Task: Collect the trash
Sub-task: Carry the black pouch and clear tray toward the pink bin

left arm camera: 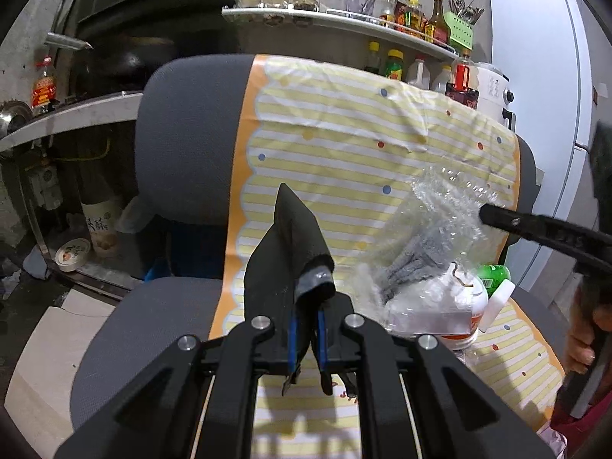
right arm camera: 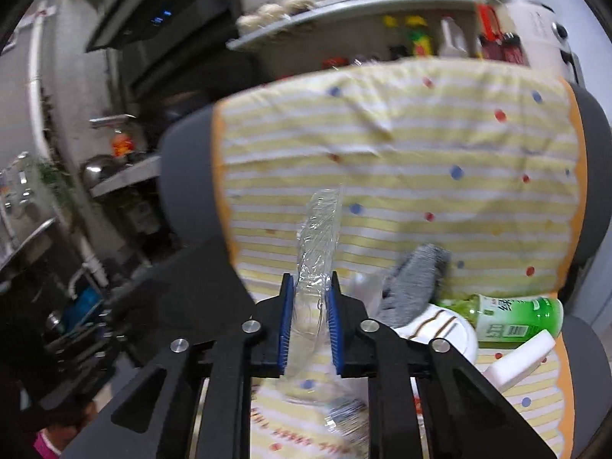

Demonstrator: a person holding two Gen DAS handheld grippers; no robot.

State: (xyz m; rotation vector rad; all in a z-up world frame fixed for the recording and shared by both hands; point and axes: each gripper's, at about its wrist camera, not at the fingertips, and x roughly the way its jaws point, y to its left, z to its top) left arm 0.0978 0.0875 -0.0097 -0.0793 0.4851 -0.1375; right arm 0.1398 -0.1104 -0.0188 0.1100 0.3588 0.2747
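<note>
My left gripper (left arm camera: pixel 306 344) is shut on a fold of a black bag (left arm camera: pixel 294 244), which sticks up between the blue pads. My right gripper (right arm camera: pixel 310 325) is shut on a crumpled clear plastic wrap (right arm camera: pixel 319 237) and holds it above the chair seat. In the left wrist view the same wrap (left arm camera: pixel 447 206) hangs from the right gripper (left arm camera: pixel 487 214) at the right. On the seat below lie a grey cloth (right arm camera: pixel 417 279), a green bottle (right arm camera: pixel 512 319), a white striped cup (right arm camera: pixel 447 329) and a white block (right arm camera: pixel 524 355).
The trash lies on a grey office chair (left arm camera: pixel 179 126) draped with a yellow-striped dotted cloth (left arm camera: pixel 344 134). Behind stand kitchen shelves with jars and sauce bottles (left arm camera: pixel 401 15), a white fridge (left arm camera: pixel 535 76) at right and a dark stove area at left. A person's hand (left arm camera: pixel 581 348) shows at the right edge.
</note>
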